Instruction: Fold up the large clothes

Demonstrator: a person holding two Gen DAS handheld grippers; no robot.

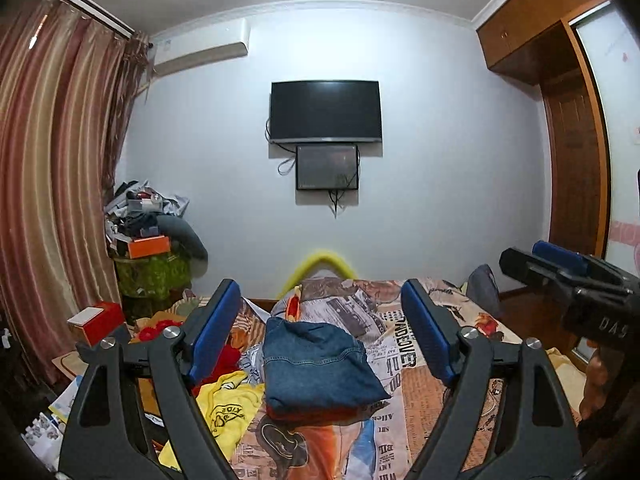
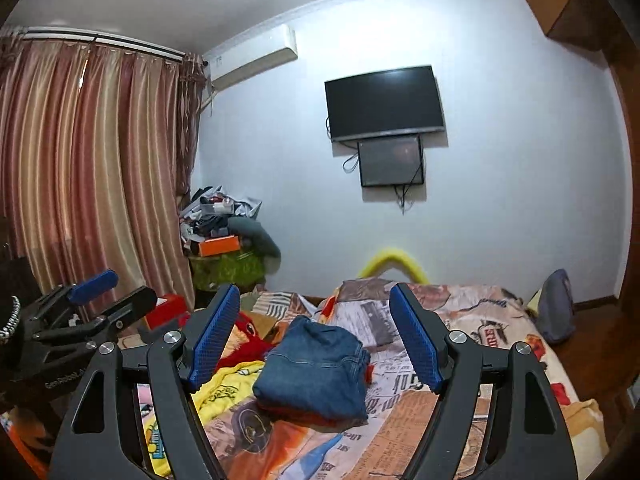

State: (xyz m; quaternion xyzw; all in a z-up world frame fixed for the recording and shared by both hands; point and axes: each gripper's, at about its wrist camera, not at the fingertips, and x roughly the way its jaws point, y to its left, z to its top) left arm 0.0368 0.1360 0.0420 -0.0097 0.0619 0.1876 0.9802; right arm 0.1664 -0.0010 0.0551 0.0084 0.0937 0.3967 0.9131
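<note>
Folded blue jeans (image 1: 320, 364) lie on a red garment on the bed (image 1: 432, 392), between my fingers in both views; they also show in the right wrist view (image 2: 316, 372). A yellow shirt (image 1: 228, 408) and a red garment (image 1: 224, 356) lie loose to the left; the yellow shirt (image 2: 224, 392) shows in the right wrist view too. My left gripper (image 1: 322, 320) is open and empty, above and short of the jeans. My right gripper (image 2: 316, 316) is open and empty, held likewise. Each gripper shows at the edge of the other's view: the right gripper (image 1: 560, 266) and the left gripper (image 2: 108, 288).
The bed has a newspaper-print cover. A cluttered stand with an orange box (image 1: 148, 246) is at the back left by the curtains (image 1: 52, 184). A red box (image 1: 96, 320) sits left of the bed. A TV (image 1: 325, 111) hangs on the far wall. A wardrobe (image 1: 568, 128) is on the right.
</note>
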